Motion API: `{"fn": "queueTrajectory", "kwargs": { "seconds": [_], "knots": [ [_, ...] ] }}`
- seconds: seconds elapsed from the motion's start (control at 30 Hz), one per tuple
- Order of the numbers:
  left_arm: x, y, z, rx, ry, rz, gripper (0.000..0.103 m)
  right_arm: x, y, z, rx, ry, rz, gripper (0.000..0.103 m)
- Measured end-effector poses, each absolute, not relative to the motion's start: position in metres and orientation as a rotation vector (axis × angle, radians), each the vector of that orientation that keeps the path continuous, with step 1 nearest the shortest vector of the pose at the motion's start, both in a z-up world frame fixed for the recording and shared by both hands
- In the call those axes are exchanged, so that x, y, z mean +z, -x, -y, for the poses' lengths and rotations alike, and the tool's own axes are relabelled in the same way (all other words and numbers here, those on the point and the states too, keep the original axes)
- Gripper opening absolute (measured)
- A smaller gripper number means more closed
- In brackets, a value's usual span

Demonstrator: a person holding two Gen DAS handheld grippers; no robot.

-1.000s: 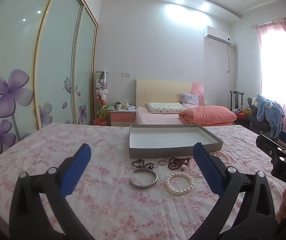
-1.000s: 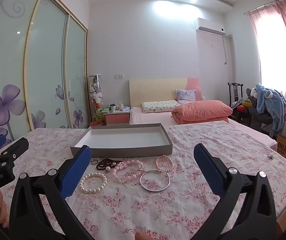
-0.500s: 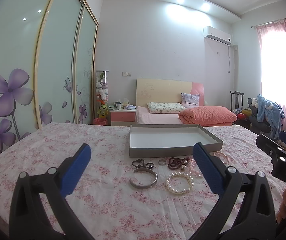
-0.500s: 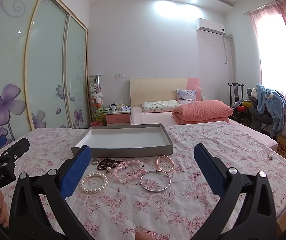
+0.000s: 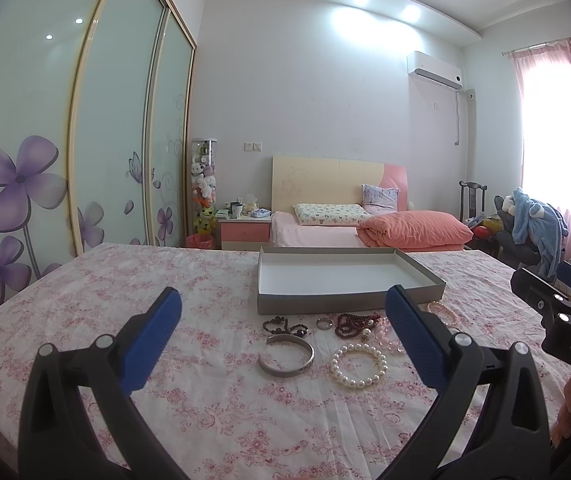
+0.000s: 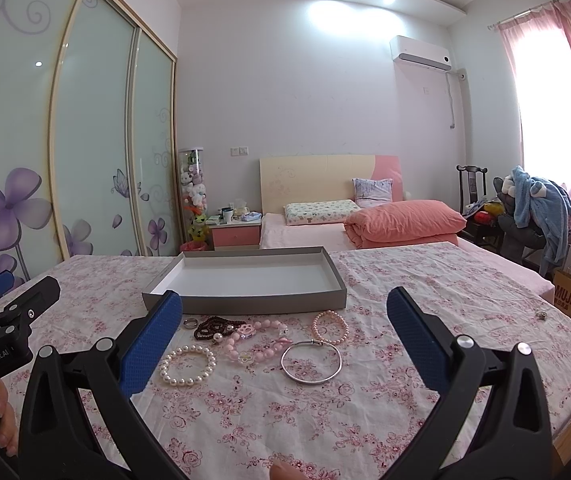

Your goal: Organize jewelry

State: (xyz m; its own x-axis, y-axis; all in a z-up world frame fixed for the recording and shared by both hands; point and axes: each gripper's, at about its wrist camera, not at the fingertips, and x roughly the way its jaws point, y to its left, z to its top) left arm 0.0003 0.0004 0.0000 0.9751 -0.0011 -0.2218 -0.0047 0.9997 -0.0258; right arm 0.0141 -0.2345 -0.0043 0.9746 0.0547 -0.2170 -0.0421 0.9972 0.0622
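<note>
Left gripper: jaws spread wide, holding nothing, above the floral cloth. Right gripper: likewise spread, nothing held.

Jewelry lies loose on the cloth ahead of both grippers, untouched: white pearl bracelet, thin silver bangle, pink bead strand with flower charms, small pink bead bracelet, dark red bead strand, small ring. In the left view, wide silver cuff and dark bead chain sit left of the pearls.

Grey tray, white inside, just beyond the jewelry; it holds nothing.
</note>
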Motion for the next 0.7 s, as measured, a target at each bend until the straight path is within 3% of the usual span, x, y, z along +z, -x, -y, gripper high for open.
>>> {"fn": "queueTrajectory", "kwargs": {
  "seconds": [0.7],
  "knots": [
    [0.0, -0.0005, -0.0005, 0.002, 0.028, -0.227, 0.099, -0.0066, -0.0139, 0.2336, 0.049, -0.058, -0.223, 0.101]
  ]
}}
